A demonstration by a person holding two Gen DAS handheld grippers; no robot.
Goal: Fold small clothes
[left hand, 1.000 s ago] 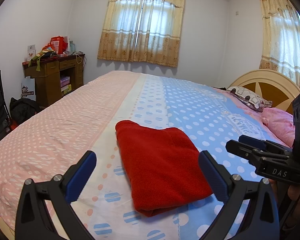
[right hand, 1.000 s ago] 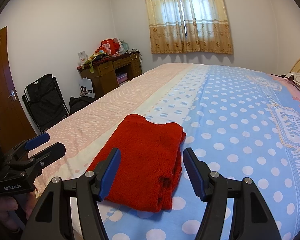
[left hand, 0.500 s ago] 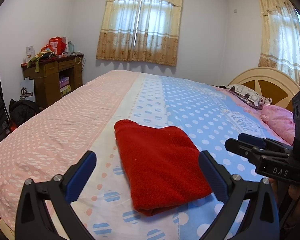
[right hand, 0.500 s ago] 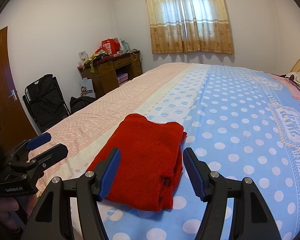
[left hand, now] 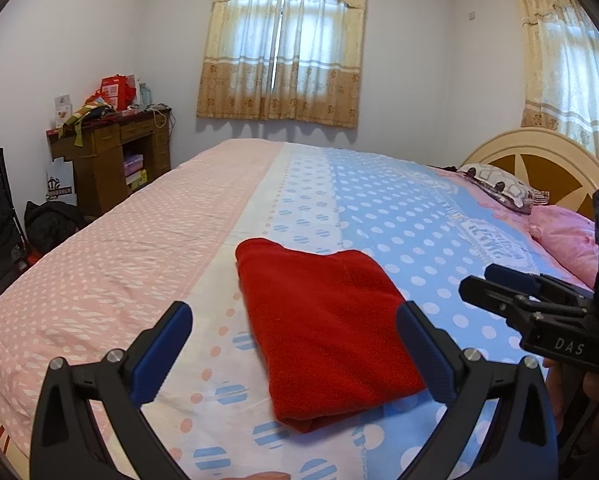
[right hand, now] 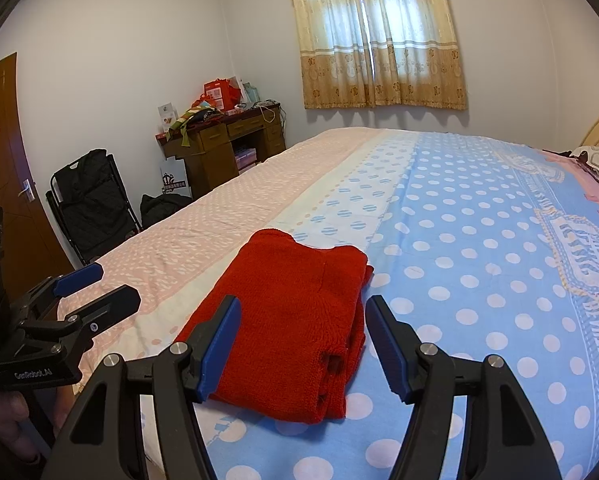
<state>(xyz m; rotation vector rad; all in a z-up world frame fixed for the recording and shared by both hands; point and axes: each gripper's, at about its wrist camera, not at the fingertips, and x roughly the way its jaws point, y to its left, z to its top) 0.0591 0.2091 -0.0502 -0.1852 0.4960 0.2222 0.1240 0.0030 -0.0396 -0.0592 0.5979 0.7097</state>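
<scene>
A red garment (left hand: 323, 328) lies folded into a thick rectangle on the bed, its layered edge showing toward the right wrist view (right hand: 295, 320). My left gripper (left hand: 293, 346) hovers above its near edge, open, with nothing between the blue pads. My right gripper (right hand: 303, 344) also stands open over the garment's near end, touching nothing. Each gripper shows in the other's view: the right gripper (left hand: 511, 284) at the right side, the left gripper (right hand: 95, 288) at the left side, both held by a hand.
The bedsheet (left hand: 379, 216) is pink with dots on the left and blue with white dots on the right. Pillows (left hand: 563, 236) and a headboard (left hand: 539, 168) are at far right. A wooden desk (right hand: 223, 148), a black folding chair (right hand: 91, 200) and bags stand beside the bed.
</scene>
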